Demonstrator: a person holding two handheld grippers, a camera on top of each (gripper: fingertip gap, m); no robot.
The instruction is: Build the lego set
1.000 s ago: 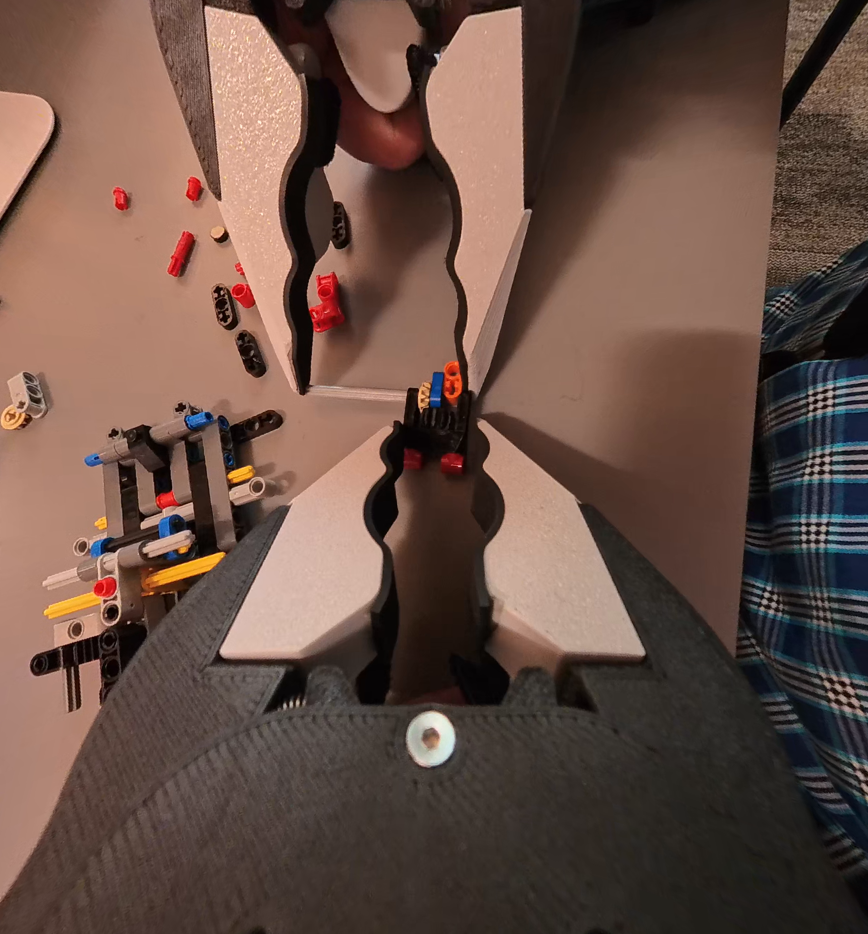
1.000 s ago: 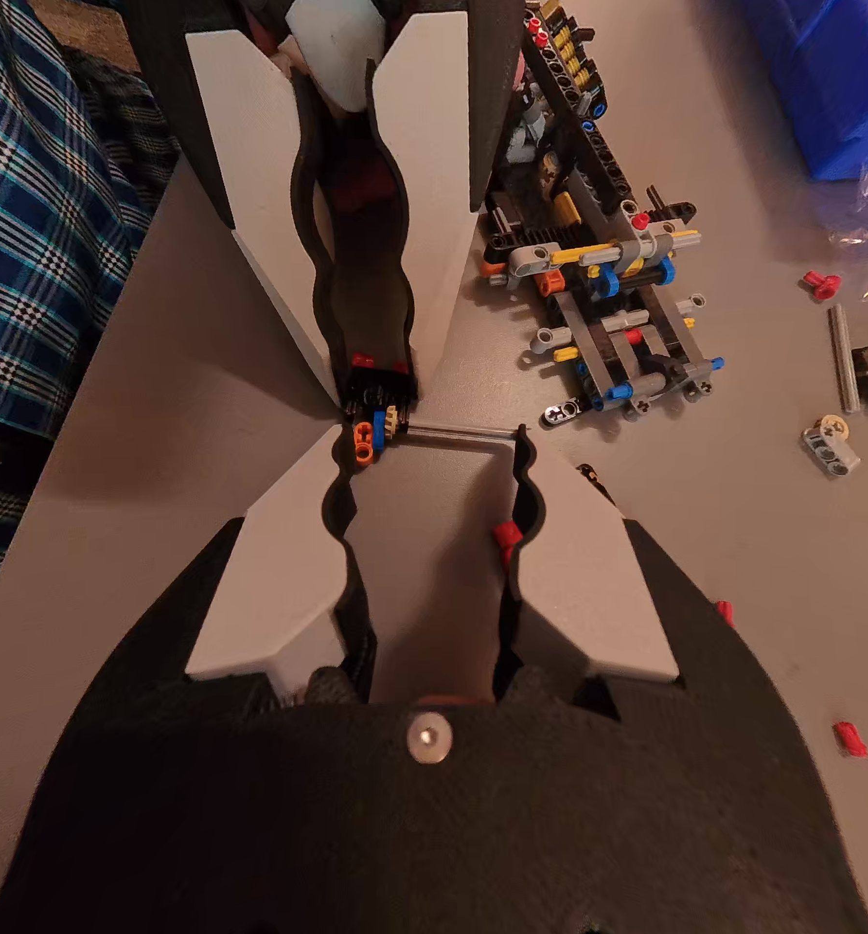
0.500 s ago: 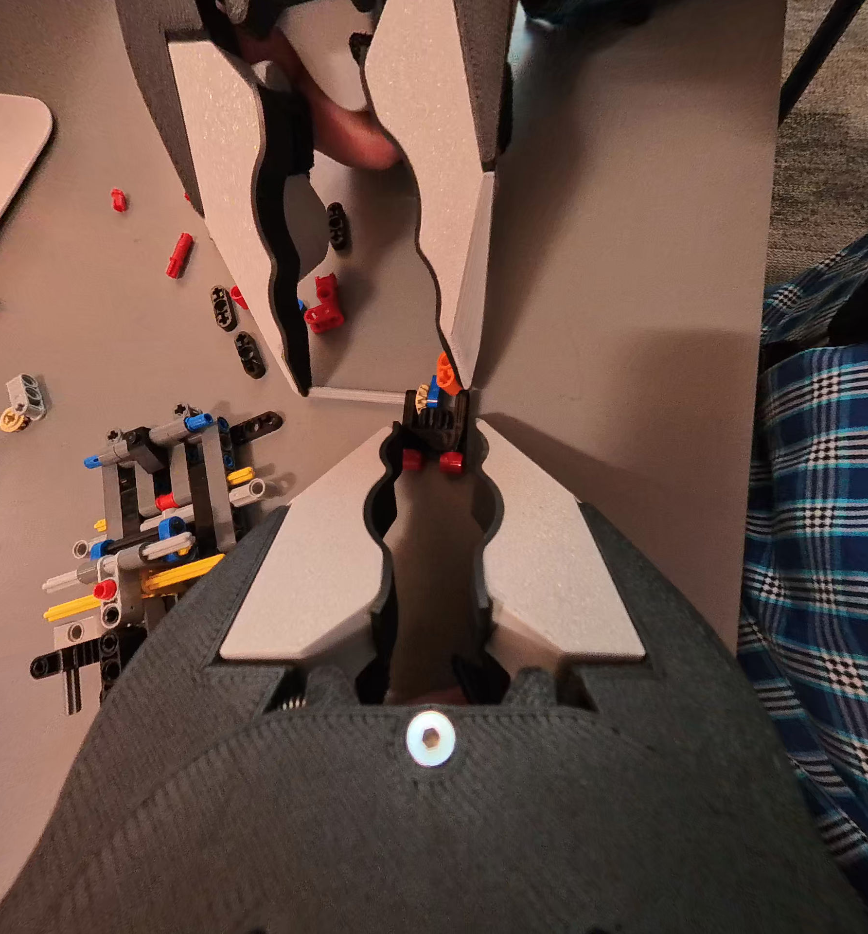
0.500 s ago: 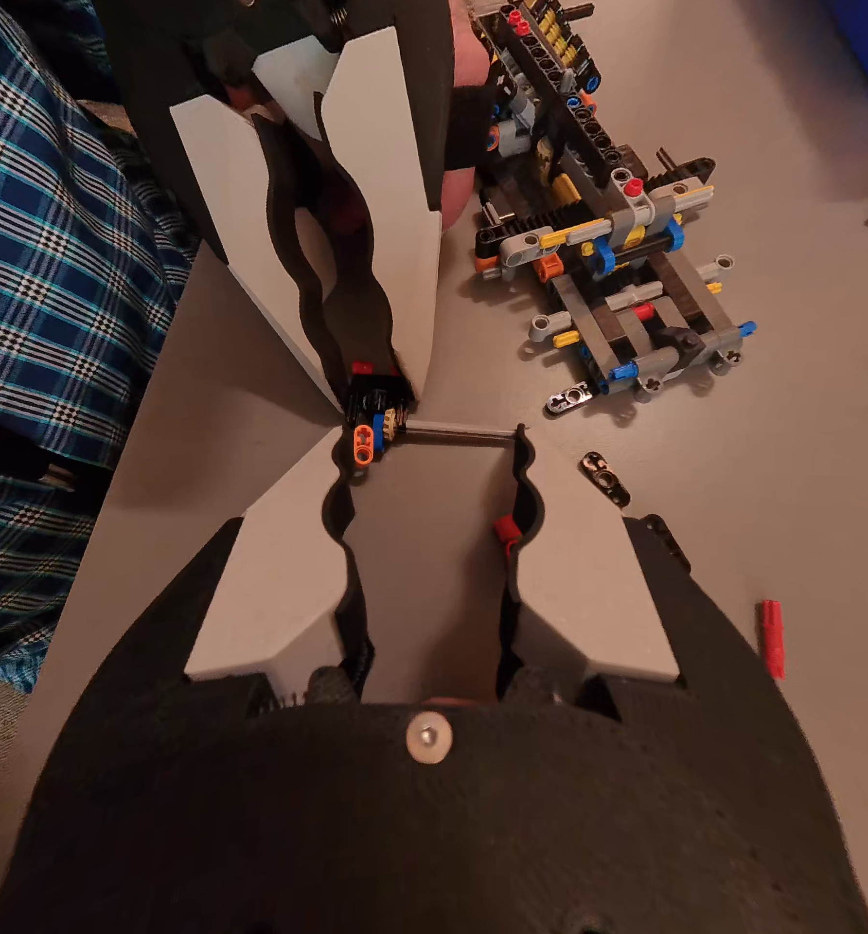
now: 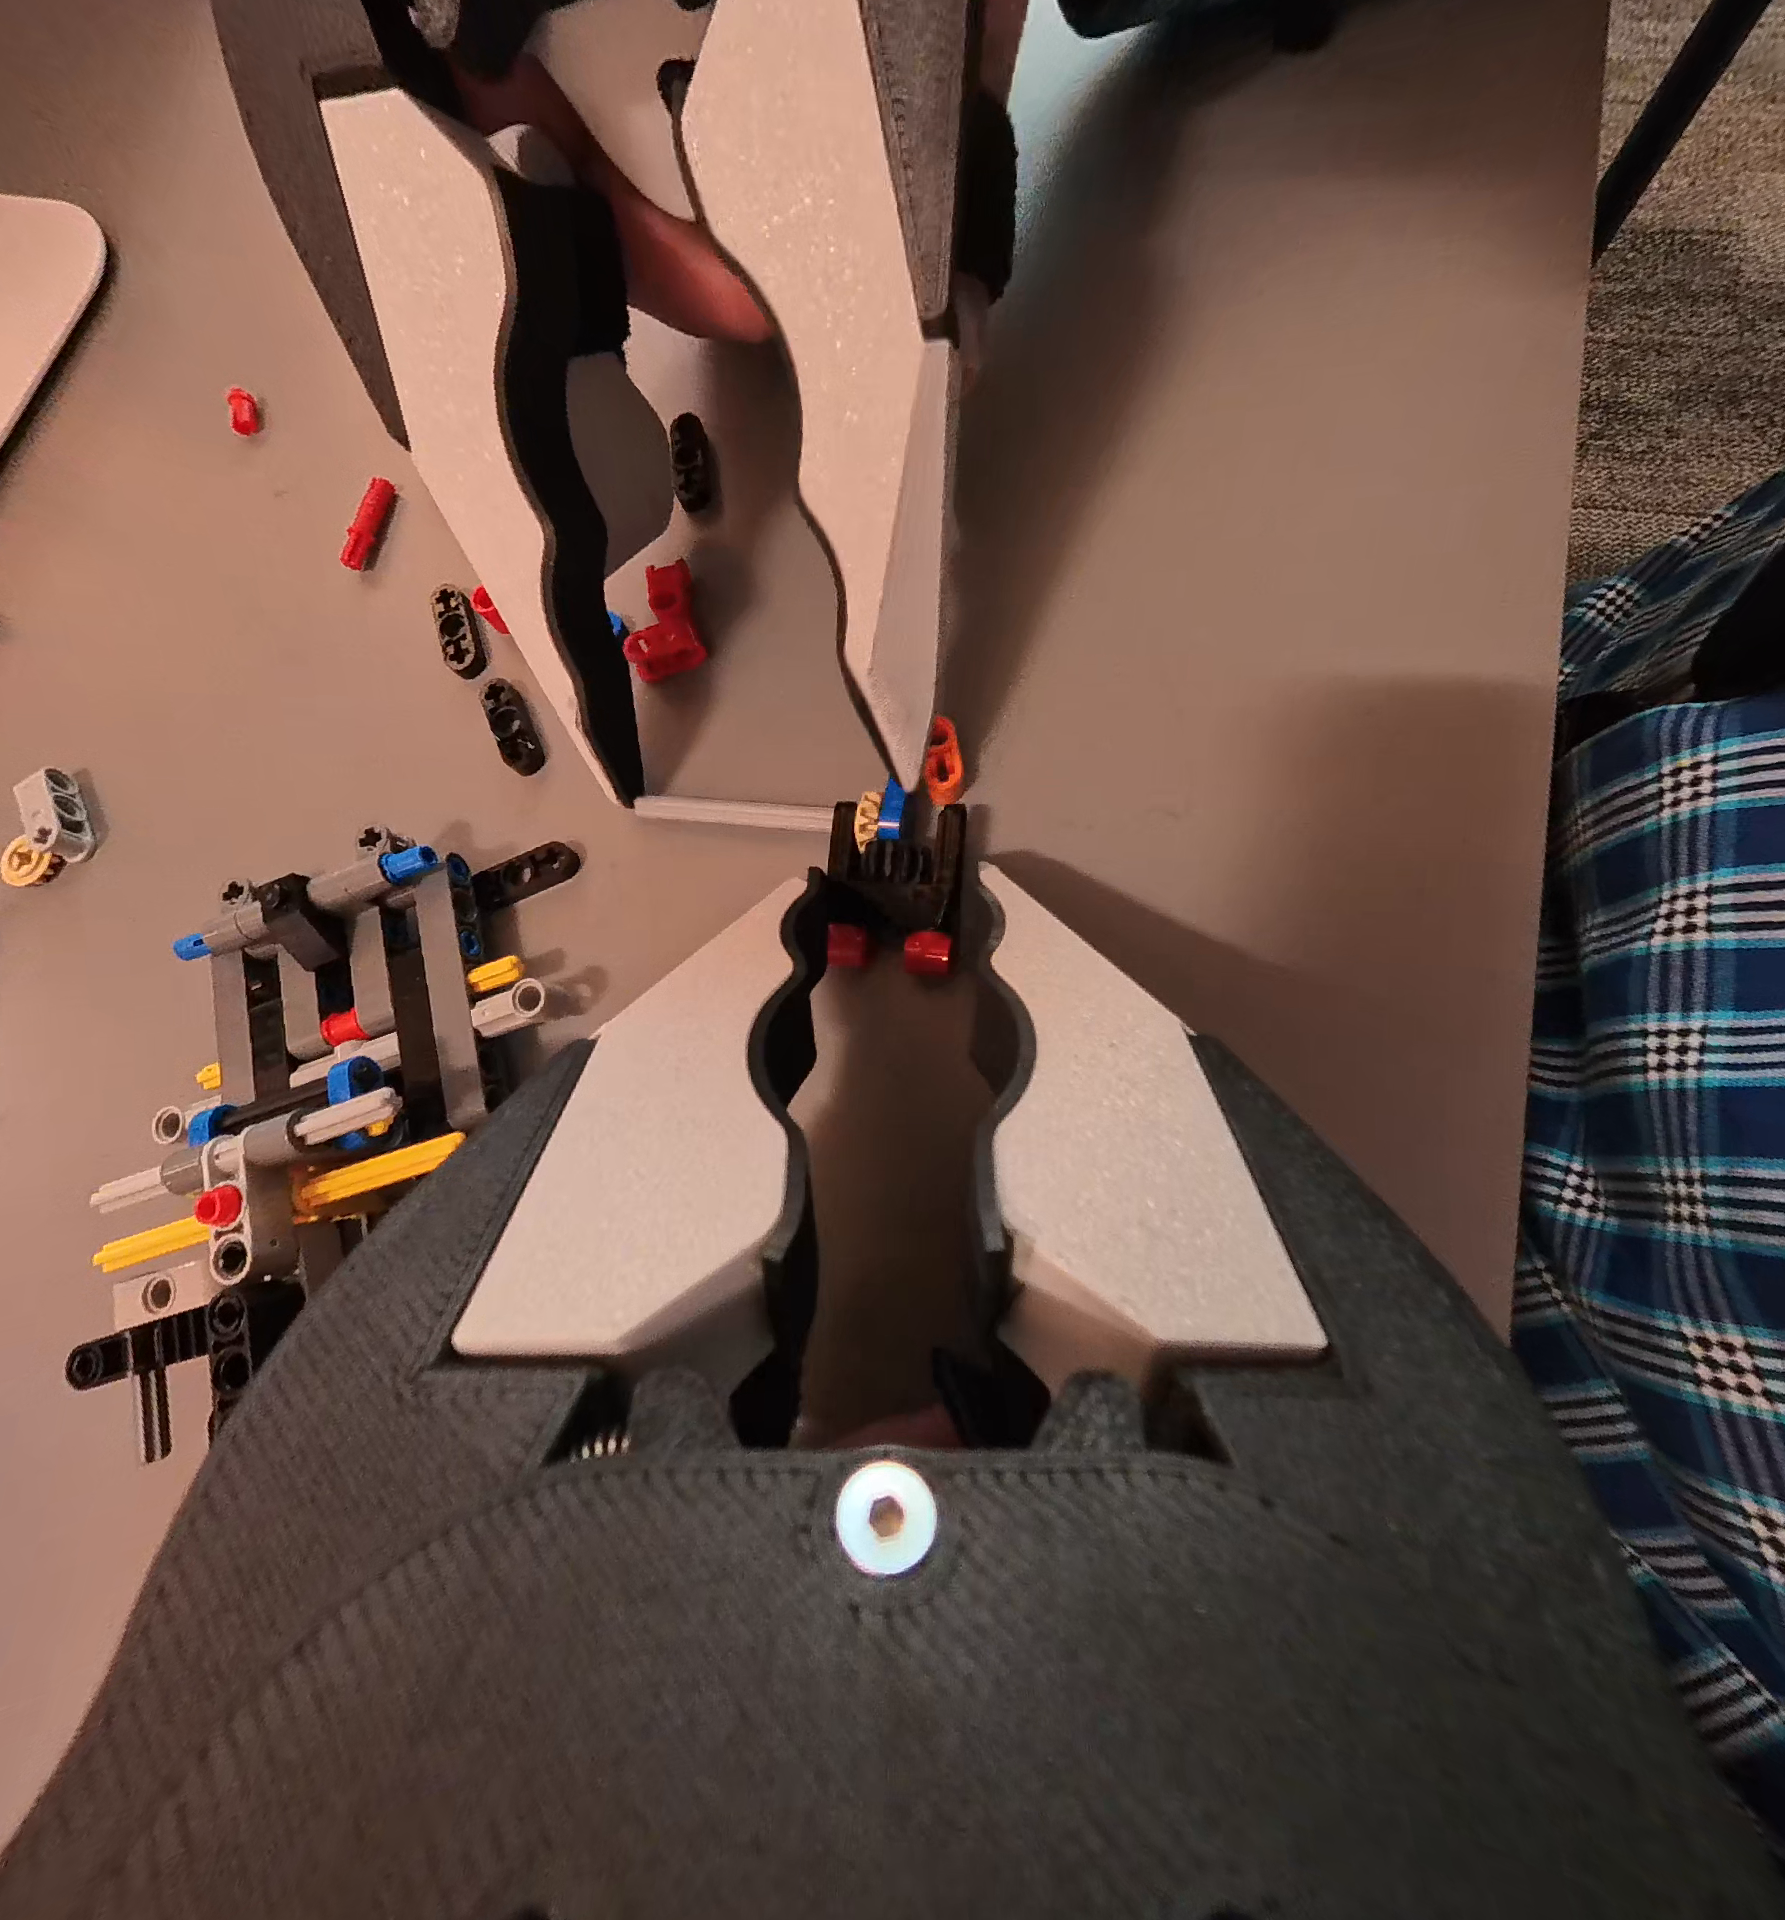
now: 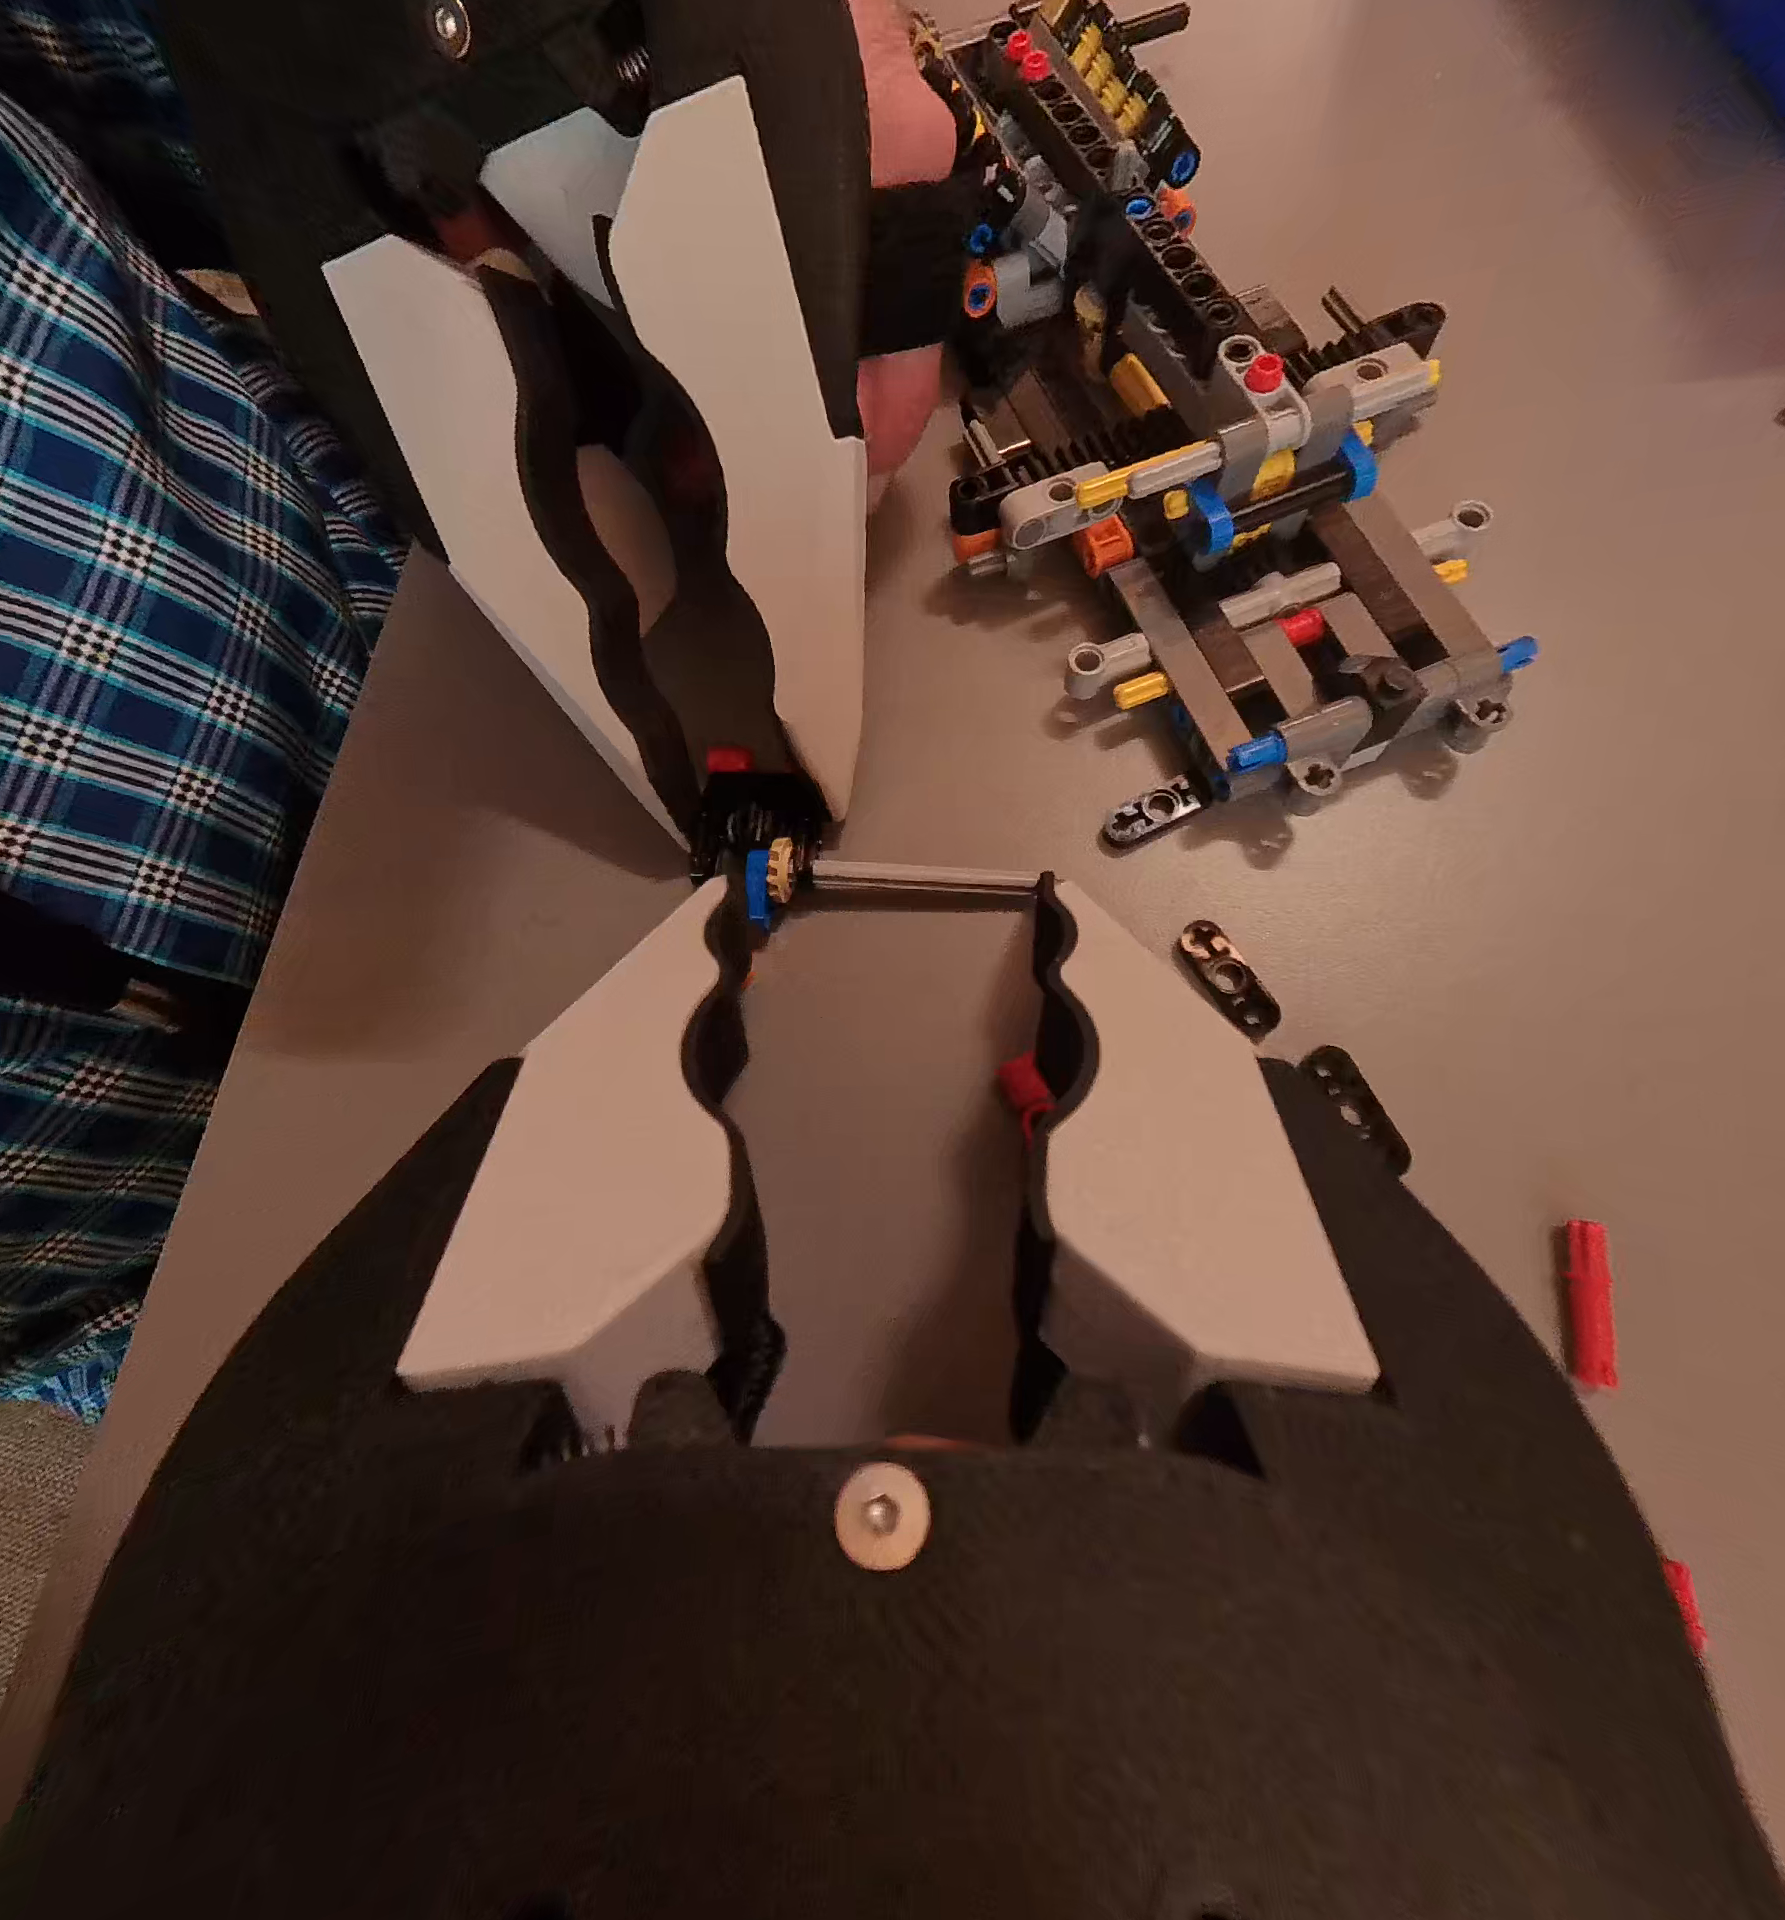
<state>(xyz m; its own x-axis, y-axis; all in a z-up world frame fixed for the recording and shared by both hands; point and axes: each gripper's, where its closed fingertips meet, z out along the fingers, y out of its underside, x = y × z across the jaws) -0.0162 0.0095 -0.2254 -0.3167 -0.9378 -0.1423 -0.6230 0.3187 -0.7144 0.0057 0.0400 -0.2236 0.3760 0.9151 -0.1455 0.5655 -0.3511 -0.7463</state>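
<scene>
- Left gripper point(image 5: 893, 894): clamped on small black sub-assembly point(image 5: 896, 878), well right of chassis build point(image 5: 332, 1049).
- Right gripper point(image 6: 883, 904): spread, grey axle point(image 6: 919, 875) spanning its fingertips, reaching sub-assembly.

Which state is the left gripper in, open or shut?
Shut: in the left wrist view, the left gripper clamps the small black assembly between its fingertips.

Bare table point(image 5: 1231, 582) lies toward the edge; the chassis point(image 6: 1272, 520) and scattered pins point(image 6: 1589, 1304) crowd the other side.
</scene>
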